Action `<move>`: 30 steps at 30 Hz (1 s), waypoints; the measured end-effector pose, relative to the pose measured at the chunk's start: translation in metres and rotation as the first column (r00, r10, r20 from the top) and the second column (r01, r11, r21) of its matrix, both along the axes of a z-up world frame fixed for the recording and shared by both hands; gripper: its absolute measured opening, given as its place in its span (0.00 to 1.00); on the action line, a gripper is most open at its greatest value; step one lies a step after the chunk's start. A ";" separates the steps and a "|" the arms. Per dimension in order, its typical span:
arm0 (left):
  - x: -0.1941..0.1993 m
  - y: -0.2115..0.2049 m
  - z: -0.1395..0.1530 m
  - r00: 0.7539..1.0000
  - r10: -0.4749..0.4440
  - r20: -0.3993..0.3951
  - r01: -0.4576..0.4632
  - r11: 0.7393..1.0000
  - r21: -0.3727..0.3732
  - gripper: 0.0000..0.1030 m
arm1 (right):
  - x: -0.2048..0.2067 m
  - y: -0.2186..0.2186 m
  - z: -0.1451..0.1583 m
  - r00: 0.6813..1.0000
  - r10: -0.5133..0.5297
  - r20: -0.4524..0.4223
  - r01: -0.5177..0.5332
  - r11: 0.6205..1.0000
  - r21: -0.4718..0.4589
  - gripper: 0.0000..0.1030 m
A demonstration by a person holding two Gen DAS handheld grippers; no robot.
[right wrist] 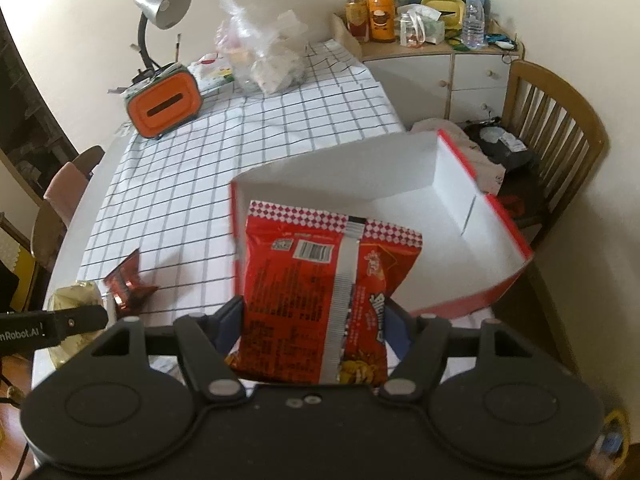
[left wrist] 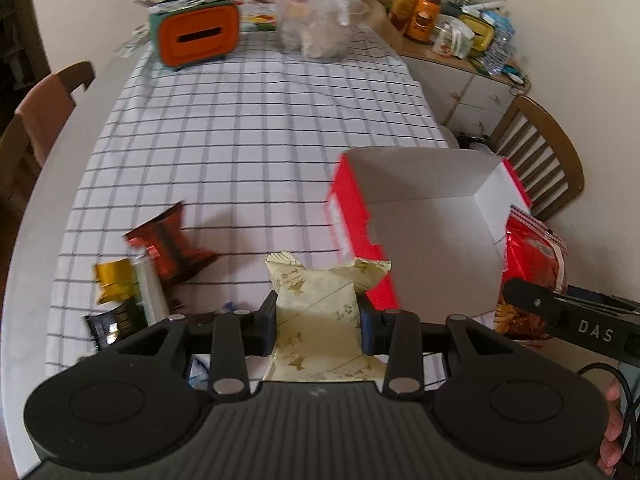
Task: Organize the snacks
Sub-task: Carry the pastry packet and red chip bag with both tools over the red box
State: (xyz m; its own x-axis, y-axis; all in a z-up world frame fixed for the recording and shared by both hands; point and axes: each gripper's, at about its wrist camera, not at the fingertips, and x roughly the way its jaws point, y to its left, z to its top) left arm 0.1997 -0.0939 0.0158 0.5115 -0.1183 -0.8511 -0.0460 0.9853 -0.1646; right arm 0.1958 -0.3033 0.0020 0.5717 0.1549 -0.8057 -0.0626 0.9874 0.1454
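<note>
Both packets lifted, box not yet filled.
My left gripper (left wrist: 319, 322) clamps the cream foil snack packet (left wrist: 316, 312); my right gripper (right wrist: 316, 334) clamps the red crisp bag (right wrist: 320, 300). The red-and-white cardboard box (right wrist: 452, 176) at right sits empty; three wrappers (left wrist: 160, 256) remain near-left on the table (left wrist: 240, 140).

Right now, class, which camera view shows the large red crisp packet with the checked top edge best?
The right wrist view: the red crisp packet fills the centre, barcode visible, clamped in the right gripper. The left wrist view catches only a part, behind that gripper's finger.
</note>
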 end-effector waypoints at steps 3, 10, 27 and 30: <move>0.015 -0.027 -0.003 1.000 -0.005 -0.007 0.005 1.000 0.007 0.36 | 0.015 -0.019 -0.004 1.000 0.011 -0.006 -0.011 1.000 -0.008 0.68; 0.050 -0.080 -0.014 1.000 -0.008 -0.013 0.008 1.000 0.026 0.36 | 0.054 -0.055 -0.014 0.997 0.068 -0.026 -0.069 0.997 -0.039 0.68; 0.091 -0.147 -0.083 0.996 -0.041 -0.083 0.053 0.987 0.152 0.36 | 0.117 -0.067 -0.072 0.940 0.315 -0.132 -0.334 0.928 -0.167 0.68; 0.091 -0.153 -0.094 0.994 -0.046 -0.102 0.064 0.980 0.188 0.36 | 0.118 -0.064 -0.083 0.928 0.342 -0.148 -0.366 0.911 -0.188 0.68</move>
